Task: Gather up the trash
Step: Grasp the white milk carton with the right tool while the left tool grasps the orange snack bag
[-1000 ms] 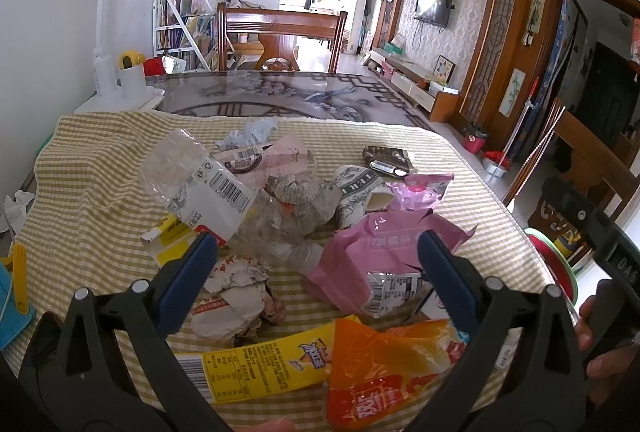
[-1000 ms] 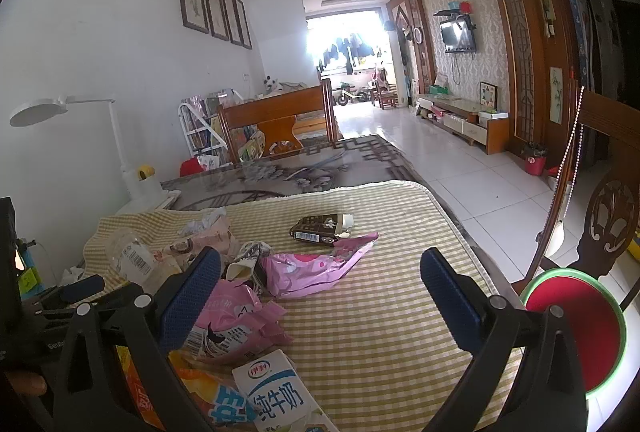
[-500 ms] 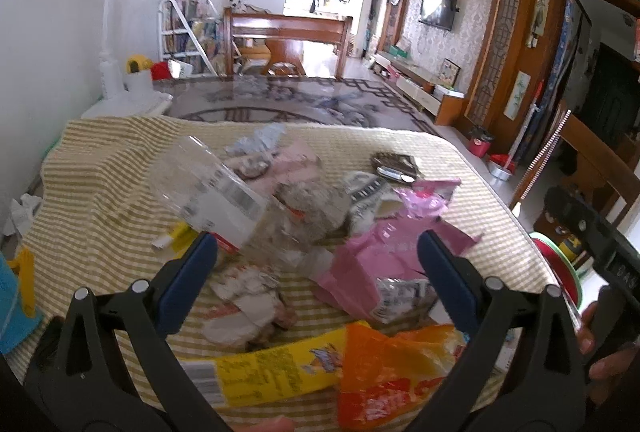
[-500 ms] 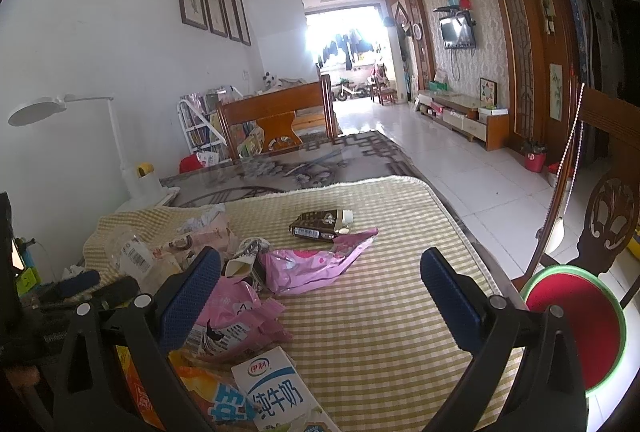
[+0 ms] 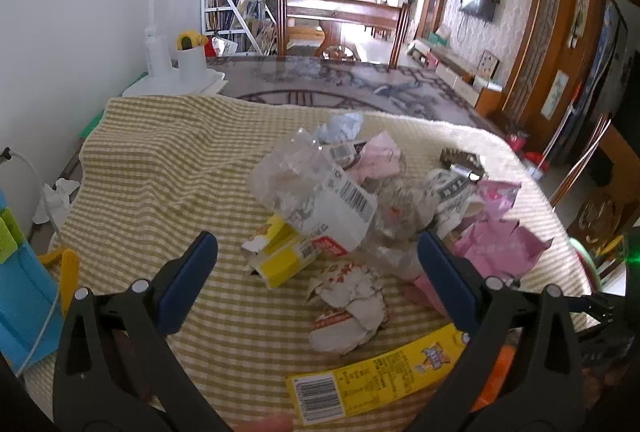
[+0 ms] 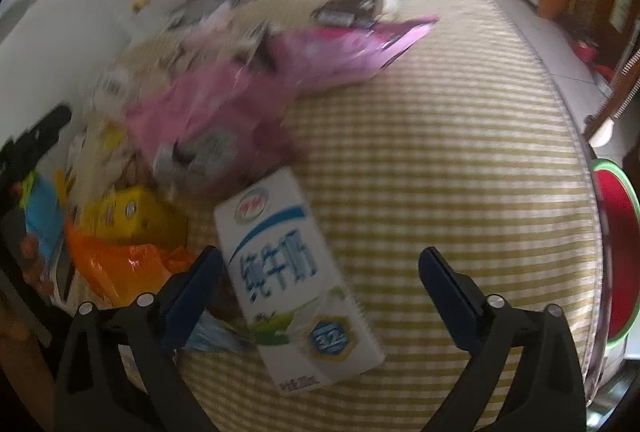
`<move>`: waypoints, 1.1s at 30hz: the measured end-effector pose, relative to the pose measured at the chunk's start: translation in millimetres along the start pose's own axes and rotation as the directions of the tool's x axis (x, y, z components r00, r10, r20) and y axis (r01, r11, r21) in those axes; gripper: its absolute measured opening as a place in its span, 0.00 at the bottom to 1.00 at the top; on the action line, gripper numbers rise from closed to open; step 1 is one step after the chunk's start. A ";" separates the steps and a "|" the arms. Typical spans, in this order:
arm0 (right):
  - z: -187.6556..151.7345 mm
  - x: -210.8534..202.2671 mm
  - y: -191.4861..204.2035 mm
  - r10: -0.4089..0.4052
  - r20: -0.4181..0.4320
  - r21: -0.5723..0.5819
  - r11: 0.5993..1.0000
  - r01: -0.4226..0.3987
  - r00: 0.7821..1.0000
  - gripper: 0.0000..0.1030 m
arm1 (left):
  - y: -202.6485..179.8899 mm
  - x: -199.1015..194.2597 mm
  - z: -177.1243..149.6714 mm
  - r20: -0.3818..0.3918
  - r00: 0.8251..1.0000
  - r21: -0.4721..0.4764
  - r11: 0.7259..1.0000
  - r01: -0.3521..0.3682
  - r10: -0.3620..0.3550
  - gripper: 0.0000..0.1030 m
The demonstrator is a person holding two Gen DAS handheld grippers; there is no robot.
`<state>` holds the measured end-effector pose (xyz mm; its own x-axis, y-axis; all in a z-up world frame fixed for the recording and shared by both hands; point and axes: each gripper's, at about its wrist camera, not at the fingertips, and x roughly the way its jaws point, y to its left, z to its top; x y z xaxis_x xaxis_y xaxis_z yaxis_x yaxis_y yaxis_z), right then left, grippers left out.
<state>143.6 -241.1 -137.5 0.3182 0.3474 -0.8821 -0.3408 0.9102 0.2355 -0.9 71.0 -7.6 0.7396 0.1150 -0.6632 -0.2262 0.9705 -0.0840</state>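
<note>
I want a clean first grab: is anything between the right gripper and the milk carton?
Nothing visible. The milk carton lies flat on the checked cloth, reaching between the open jaws of the right gripper, nearer the left finger.

A yellow-checked cloth (image 5: 168,160) covers the surface. Beyond its far left corner stands a white desk lamp (image 5: 154,48), with a white cup (image 5: 191,58) just right of the lamp's stem. Behind the lamp sits a white bookshelf (image 5: 230,14). Far right of the lamp, a television (image 5: 478,2) hangs on the wall.
</note>
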 end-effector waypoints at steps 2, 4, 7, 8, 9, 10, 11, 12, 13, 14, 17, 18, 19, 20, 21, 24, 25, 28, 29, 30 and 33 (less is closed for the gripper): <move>-2.0 -1.9 5.5 -0.007 0.008 -0.038 0.999 0.008 1.000 0.84 | -6.5 -3.1 -2.9 -0.017 1.000 0.030 0.999 0.017 -0.016 0.95; -2.8 -4.2 6.4 -0.002 0.012 -0.049 0.999 0.003 1.000 0.73 | -13.1 -5.8 -4.4 -0.023 0.999 0.050 0.998 0.037 -0.036 0.95; -3.1 0.4 3.6 0.062 -0.002 -0.031 0.998 -0.062 0.998 0.61 | -25.0 -9.3 -4.9 -0.055 0.994 0.076 0.992 0.097 -0.093 0.95; -2.7 -1.3 2.6 0.062 -0.003 -0.029 0.998 -0.062 0.998 0.59 | -30.4 -14.1 -8.4 -0.067 0.992 0.088 0.990 0.114 -0.108 0.95; -2.4 -2.6 1.9 0.056 -0.001 -0.030 0.998 -0.056 0.998 0.59 | -34.1 -11.8 -7.3 -0.069 0.992 0.087 0.990 0.114 -0.108 0.95; -2.1 -3.9 2.7 0.051 0.001 -0.030 0.998 -0.051 0.999 0.59 | -37.3 -17.2 -11.4 -0.082 0.989 0.102 0.986 0.130 -0.121 0.95; -1.9 -4.1 3.4 0.048 0.003 -0.028 0.998 -0.048 0.999 0.59 | -39.3 -21.8 -14.9 -0.099 0.984 0.108 0.981 0.159 -0.149 0.95; -0.9 -3.8 3.4 0.049 0.004 -0.023 0.999 -0.049 0.999 0.59 | -39.5 -21.4 -15.4 -0.099 0.984 0.108 0.981 0.161 -0.150 0.95; 0.4 -3.4 3.0 0.050 0.006 -0.015 0.999 -0.050 0.999 0.59 | -42.4 -30.4 -23.4 -0.113 0.977 0.106 0.975 0.195 -0.183 0.95; 1.0 -4.2 1.7 0.049 0.010 -0.008 0.999 -0.049 0.999 0.58 | -45.1 -36.7 -29.8 -0.119 0.972 0.108 0.970 0.216 -0.203 0.95; 3.6 -8.2 -4.9 0.060 0.031 0.024 0.998 -0.061 0.998 0.58 | -60.4 -66.1 -56.1 -0.160 0.956 0.156 0.950 0.270 -0.245 0.95; 4.6 -10.5 -6.6 0.070 0.040 0.033 0.997 -0.071 0.997 0.58 | -63.4 -68.4 -59.8 -0.166 0.954 0.164 0.947 0.276 -0.249 0.95; 4.7 -11.6 -7.9 0.073 0.046 0.037 0.996 -0.075 0.996 0.58 | -74.3 -76.4 -74.0 -0.204 0.943 0.193 0.933 0.303 -0.264 0.95; 3.9 -13.3 -9.2 0.075 0.049 0.038 0.996 -0.077 0.996 0.58 | -83.5 -81.7 -86.9 -0.240 0.933 0.209 0.924 0.320 -0.269 0.95; 4.8 -14.1 -10.0 0.077 0.052 0.041 0.996 -0.079 0.996 0.58 | -85.2 -81.2 -91.2 -0.249 0.930 0.213 0.922 0.324 -0.270 0.95; 4.3 -16.2 -11.3 0.089 0.056 0.049 0.995 -0.092 0.994 0.58 | -109.4 -72.1 -130.2 -0.381 0.890 0.201 0.917 0.343 -0.249 0.95; 3.9 -17.0 -11.6 0.093 0.059 0.052 0.994 -0.096 0.994 0.58 | -111.4 -66.6 -134.7 -0.393 0.894 0.216 0.923 0.320 -0.218 0.95; 4.0 -20.7 -14.7 0.098 0.072 0.059 0.993 -0.102 0.993 0.58 | -121.2 -48.8 -150.1 -0.425 0.900 0.272 0.935 0.227 -0.095 0.89; 2.2 -21.8 -15.5 0.097 0.076 0.062 0.993 -0.102 0.992 0.58 | -122.5 -43.4 -152.6 -0.440 0.893 0.261 0.938 0.230 -0.096 0.80; 3.2 -22.7 -17.7 0.096 0.080 0.070 0.992 -0.102 0.992 0.58 | -122.2 -41.3 -153.0 -0.444 0.891 0.256 0.939 0.231 -0.097 0.77; 0.8 -25.7 -21.6 0.097 0.096 0.092 0.990 -0.106 0.991 0.58 | -124.2 -36.1 -146.4 -0.416 0.906 0.255 0.946 0.201 -0.080 0.62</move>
<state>143.5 -269.5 -119.6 0.3673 0.4543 -0.8116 -0.2900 0.8850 0.3642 -92.3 -84.7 -82.1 0.4241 -0.0618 -0.9035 0.0962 0.9951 -0.0230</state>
